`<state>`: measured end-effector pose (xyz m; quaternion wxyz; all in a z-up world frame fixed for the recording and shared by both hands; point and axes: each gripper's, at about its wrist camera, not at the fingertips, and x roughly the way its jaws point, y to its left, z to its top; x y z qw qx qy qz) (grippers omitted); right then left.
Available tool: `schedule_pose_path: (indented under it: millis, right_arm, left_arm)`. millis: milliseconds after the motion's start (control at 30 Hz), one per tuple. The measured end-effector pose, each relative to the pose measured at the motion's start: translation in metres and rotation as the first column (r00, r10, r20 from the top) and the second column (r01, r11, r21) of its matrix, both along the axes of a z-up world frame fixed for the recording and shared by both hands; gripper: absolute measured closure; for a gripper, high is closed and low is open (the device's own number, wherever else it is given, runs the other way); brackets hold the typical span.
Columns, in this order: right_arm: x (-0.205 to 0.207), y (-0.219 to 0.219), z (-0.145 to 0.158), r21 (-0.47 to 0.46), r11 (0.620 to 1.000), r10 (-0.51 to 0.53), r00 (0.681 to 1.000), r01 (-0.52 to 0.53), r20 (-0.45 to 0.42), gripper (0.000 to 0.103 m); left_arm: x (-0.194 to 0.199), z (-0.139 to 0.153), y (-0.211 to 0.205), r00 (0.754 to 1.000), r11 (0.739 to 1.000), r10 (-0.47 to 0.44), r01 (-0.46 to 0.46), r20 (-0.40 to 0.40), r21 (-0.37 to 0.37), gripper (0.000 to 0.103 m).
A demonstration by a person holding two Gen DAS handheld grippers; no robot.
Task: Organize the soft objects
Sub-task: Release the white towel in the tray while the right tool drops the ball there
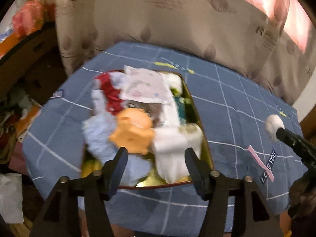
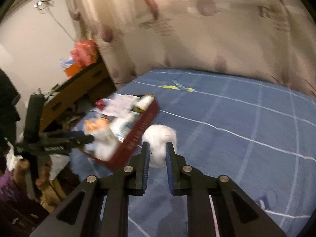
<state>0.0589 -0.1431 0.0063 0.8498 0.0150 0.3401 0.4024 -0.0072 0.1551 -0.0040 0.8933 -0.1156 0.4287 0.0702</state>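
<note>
Left wrist | blue tag [image 1: 268, 166] reads "I LOVE YOU" (partly blurred)

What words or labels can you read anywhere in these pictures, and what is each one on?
"I LOVE YOU": dark blue ribbon label on the blue checked cloth.
Large "R" with smaller lines under it: printed on the curtain, too blurred to read.
Side of the red box: gold lettering, blurred, unreadable.
White print on the left gripper: unreadable.

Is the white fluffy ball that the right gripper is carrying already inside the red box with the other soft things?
No, the white fluffy ball is clamped in the right gripper over the blue cloth, outside the red box.
</note>
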Motion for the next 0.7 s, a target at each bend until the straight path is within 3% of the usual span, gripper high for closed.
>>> schedule_pose_path:
  millis: [167,367,467,533,700]
  right_arm:
    - [-0.003,0.056,0.023,0.045,0.991,0.126,0.992,-0.126,-0.001,0.088]
    - [0.008,0.131,0.017,0.018,0.973,0.229,0.971,-0.228,-0.064,0.088]
    - [0.014,0.160,0.006,-0.030,0.971,0.233,0.969,-0.236,-0.080,0.088]
    - [0.017,0.173,0.000,-0.053,0.971,0.227,0.970,-0.232,-0.087,0.087]
    - [0.027,0.194,-0.015,-0.102,0.975,0.190,0.977,-0.199,-0.092,0.087]
  left_arm:
    - [-0.027,0.008,0.020,0.996,0.995,0.075,-0.072,0.049,-0.068,0.040]
    - [-0.045,0.002,0.019,0.997,0.998,0.066,-0.066,0.037,0.008,0.040]
    - [-0.045,0.000,0.019,0.995,0.991,0.089,-0.092,0.038,0.095,0.040]
    - [-0.046,-0.001,0.022,0.989,0.976,0.142,-0.145,0.031,0.165,0.040]
    - [-0.056,0.002,0.045,0.965,0.947,0.254,-0.260,0.056,0.186,0.040]
